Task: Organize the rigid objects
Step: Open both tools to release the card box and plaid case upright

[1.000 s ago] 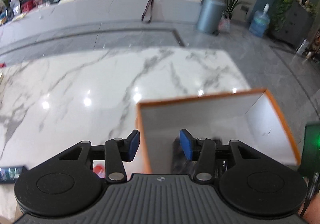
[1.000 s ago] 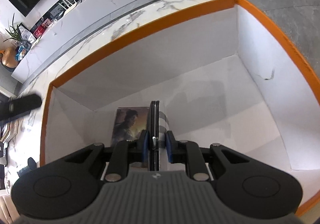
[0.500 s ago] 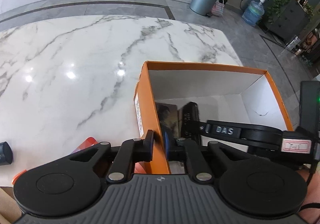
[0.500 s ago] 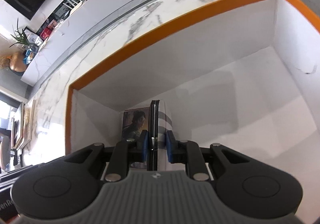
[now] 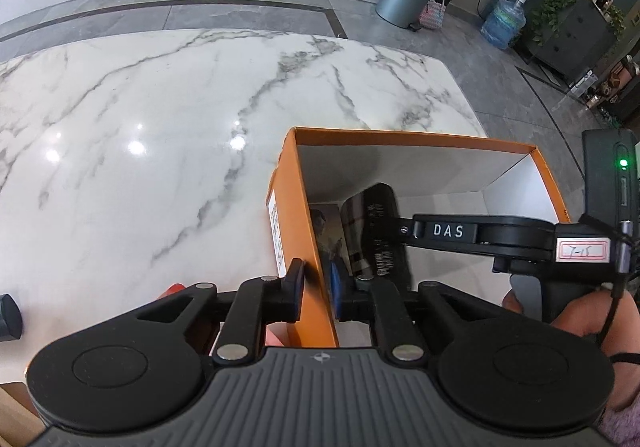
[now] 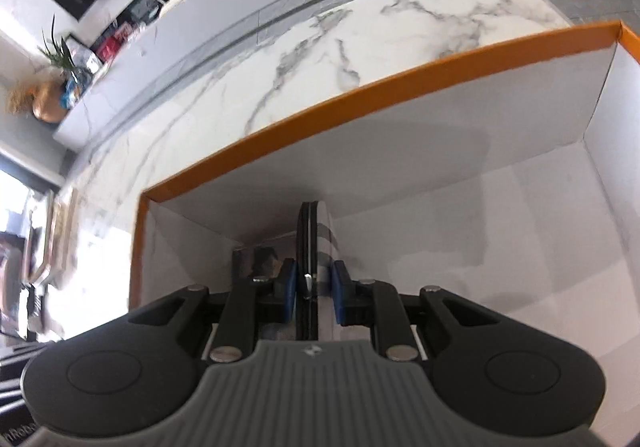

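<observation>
Left gripper (image 5: 318, 289) clamped on the near wall of the orange box (image 5: 408, 139), lower centre, steadying it. Right gripper (image 6: 314, 289) pinches a thin dark case (image 6: 308, 243) edge-on inside the box, just beside a picture card (image 5: 326, 231). Placing step, prob. Next: lower, then let go w/o tipping it.

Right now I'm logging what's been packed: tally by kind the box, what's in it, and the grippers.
Orange box: 1
Flat picture-cover case standing inside: 1
Slim dark case, held upright: 1
Grippers: 2, left gripper clamped on the box wall, right gripper holding the dark case
Total: 5
</observation>
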Demonstrator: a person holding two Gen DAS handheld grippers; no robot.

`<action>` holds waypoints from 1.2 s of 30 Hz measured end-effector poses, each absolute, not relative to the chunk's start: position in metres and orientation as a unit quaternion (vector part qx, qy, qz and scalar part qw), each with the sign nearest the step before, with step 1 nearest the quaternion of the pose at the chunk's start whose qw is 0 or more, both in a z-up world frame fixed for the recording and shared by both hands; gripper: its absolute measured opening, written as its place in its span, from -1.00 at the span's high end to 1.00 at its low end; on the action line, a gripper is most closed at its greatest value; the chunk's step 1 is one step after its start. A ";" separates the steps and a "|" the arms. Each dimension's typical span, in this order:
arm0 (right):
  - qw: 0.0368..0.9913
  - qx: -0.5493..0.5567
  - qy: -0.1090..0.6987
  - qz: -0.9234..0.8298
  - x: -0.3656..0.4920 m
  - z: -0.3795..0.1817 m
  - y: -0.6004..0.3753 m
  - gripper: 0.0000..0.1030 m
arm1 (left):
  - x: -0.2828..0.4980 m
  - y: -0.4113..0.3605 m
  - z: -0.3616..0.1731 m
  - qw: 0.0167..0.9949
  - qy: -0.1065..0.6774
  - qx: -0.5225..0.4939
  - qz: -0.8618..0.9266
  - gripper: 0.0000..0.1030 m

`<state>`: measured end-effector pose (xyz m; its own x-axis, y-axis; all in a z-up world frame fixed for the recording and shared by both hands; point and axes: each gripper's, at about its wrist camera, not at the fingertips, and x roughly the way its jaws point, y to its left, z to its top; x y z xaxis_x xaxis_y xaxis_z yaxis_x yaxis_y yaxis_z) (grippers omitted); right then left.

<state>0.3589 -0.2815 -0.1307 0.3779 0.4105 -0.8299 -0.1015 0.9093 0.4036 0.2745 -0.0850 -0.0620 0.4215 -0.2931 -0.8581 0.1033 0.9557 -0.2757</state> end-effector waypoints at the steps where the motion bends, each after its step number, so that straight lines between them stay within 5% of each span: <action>1: 0.820 0.123 0.538 0.151 0.360 -0.130 -0.281 0.62 | 0.274 -0.084 -0.062 0.837 0.525 -0.092 -0.119 0.72; 24: 0.833 0.004 0.533 0.149 0.357 -0.126 -0.269 0.37 | 0.272 -0.083 -0.066 0.837 0.525 -0.094 -0.119 0.72; 29: 0.785 0.019 0.579 0.220 0.334 -0.126 -0.254 0.66 | 0.272 -0.082 -0.065 0.837 0.525 -0.099 -0.117 0.72; 36: 0.737 0.032 0.637 0.226 0.339 -0.148 -0.236 0.81 | 0.272 -0.081 -0.065 0.836 0.525 -0.108 -0.117 0.72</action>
